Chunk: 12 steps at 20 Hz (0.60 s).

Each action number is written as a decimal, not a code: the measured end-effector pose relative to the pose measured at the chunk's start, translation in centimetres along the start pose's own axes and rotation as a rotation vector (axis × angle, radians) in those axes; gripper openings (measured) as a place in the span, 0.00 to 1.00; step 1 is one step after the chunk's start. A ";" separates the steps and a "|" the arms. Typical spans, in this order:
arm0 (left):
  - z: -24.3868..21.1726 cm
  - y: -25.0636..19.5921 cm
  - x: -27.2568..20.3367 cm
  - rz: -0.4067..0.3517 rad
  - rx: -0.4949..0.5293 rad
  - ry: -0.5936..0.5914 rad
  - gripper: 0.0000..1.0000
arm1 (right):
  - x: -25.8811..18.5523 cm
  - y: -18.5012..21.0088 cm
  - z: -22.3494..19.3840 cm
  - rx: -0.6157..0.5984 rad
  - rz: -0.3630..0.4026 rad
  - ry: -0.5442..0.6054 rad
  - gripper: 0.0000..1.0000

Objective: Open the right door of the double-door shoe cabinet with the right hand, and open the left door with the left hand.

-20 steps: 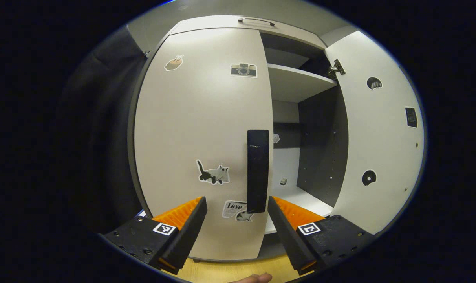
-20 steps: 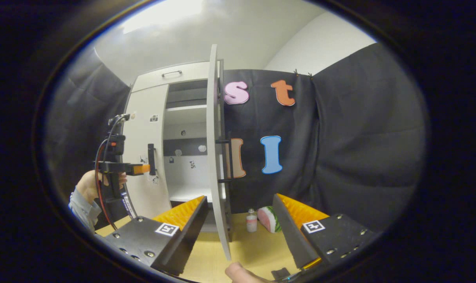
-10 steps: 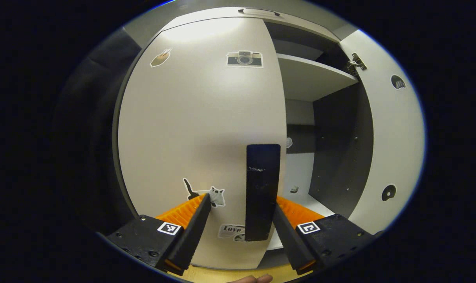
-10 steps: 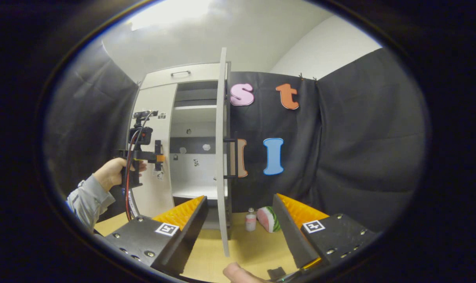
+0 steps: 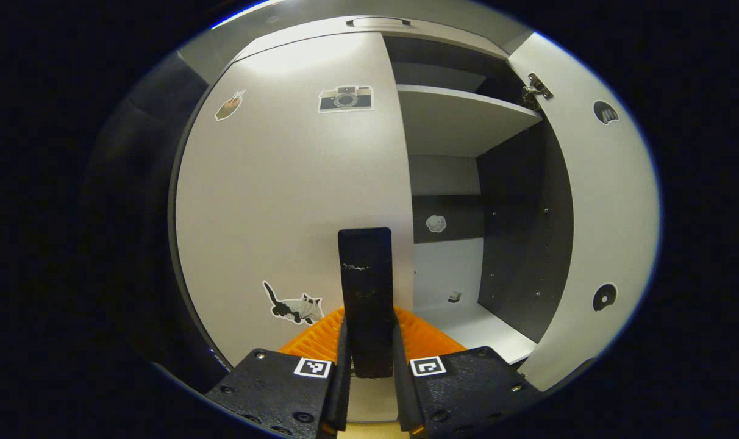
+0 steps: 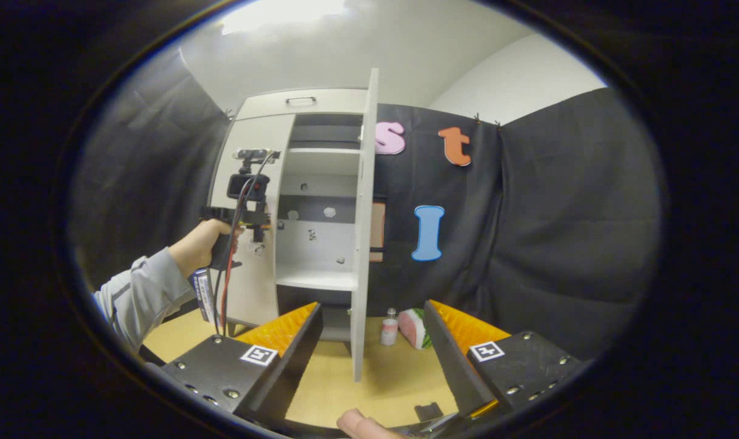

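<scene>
Clamping the left door's handle (image 5: 365, 286), your left gripper (image 5: 369, 360) hugs its free edge; your right gripper (image 6: 369, 341) gapes beside the swung-out right door (image 6: 362, 244).

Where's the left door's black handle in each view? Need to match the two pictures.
Left gripper view: the handle stands upright at bottom centre, on the left door's right edge, clamped between the left gripper fingers.
Right gripper view: the handle is small, left of centre at, where the far-off left gripper meets the left door.
Shared landmark: the open right door.
</scene>
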<state>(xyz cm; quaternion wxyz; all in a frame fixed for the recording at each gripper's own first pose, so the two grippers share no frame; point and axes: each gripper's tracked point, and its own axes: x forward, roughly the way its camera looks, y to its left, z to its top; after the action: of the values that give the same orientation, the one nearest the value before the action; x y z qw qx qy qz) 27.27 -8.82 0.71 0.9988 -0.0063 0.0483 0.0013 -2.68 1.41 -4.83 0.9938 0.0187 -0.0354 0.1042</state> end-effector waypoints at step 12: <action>-0.2 0.9 -4.6 -0.085 0.021 0.009 0.28 | -3.3 2.9 -0.5 0.058 0.022 -0.002 0.94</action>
<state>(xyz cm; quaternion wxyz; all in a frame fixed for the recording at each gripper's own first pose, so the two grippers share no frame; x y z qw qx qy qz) 22.62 -7.94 0.97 0.9978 0.0021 0.0524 -0.0416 -6.51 3.61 -5.52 0.9916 0.0474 -0.0334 0.1158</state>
